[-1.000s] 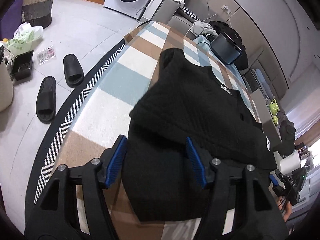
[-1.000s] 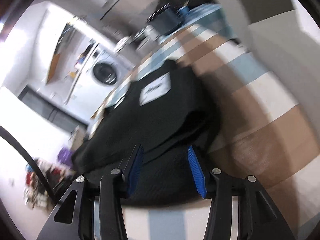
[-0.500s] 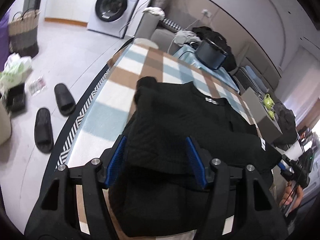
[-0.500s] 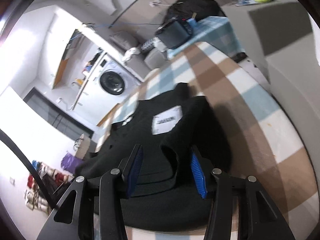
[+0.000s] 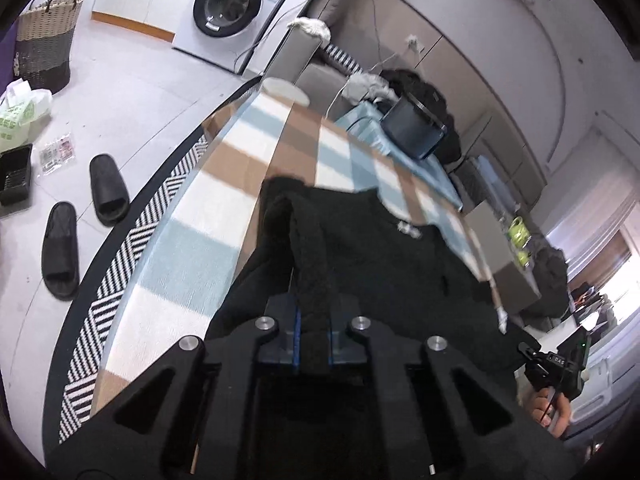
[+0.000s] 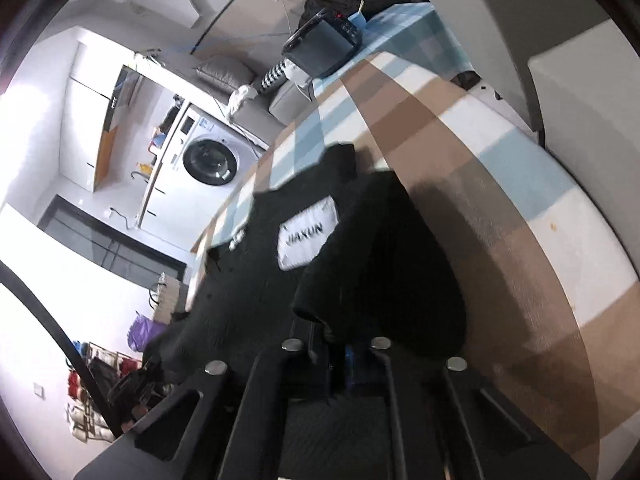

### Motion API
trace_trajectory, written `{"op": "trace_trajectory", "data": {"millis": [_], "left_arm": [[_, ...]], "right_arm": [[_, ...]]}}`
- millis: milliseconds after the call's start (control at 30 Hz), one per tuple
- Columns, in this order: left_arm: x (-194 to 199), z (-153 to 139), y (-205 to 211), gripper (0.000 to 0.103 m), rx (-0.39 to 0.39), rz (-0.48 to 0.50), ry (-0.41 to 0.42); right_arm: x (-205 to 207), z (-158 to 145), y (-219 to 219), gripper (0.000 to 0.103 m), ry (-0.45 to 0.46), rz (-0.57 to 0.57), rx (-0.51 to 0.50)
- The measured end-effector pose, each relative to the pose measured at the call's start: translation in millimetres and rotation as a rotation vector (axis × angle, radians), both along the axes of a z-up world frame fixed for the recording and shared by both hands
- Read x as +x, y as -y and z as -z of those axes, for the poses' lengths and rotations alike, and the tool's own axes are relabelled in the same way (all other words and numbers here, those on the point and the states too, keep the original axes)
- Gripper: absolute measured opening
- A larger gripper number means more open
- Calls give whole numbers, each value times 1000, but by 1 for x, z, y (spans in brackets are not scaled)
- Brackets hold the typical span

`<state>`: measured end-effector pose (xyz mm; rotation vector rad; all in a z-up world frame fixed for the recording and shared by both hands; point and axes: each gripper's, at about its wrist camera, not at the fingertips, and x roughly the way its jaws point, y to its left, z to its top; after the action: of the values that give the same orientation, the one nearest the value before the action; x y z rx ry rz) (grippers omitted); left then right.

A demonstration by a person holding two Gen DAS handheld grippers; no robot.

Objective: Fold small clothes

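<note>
The black garment (image 5: 384, 264) lies on the checked cloth (image 5: 224, 208) of the table, its white label (image 6: 308, 232) facing up. The left gripper (image 5: 312, 336) angles downward at the garment's near edge, jaws clenched on a raised fold of black fabric. The right gripper (image 6: 338, 360) tilts down at the same near edge, farther along it, jaws pinched on a bunched fold just below the label. A hand (image 5: 548, 412) grips the right gripper's handle beside the garment.

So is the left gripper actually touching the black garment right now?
Touching. The left wrist view shows the left gripper shut, with a fold of the black garment pinched between its blue pads.
</note>
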<state>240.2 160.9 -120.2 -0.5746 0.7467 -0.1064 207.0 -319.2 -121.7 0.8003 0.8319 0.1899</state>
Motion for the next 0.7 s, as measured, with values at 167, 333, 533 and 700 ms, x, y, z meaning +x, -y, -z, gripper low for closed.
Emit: {"op": "trace_trajectory", "data": {"millis": [167,333,533,700], "left_arm": [[17,-33,-10,5,0,-7,71],[72,-53,-15,5,23,-4,84],[116,-47,-32,67,45,-101,20],[101,-46,-37,73,104,-106,47]], "right_arm": [[21,-40,5,5,129,-14,94],[81,-76,9,6,186,52,55],[145,-63,23,38,23,153,-112],[124,-53,26,42,8,98,-161]]}}
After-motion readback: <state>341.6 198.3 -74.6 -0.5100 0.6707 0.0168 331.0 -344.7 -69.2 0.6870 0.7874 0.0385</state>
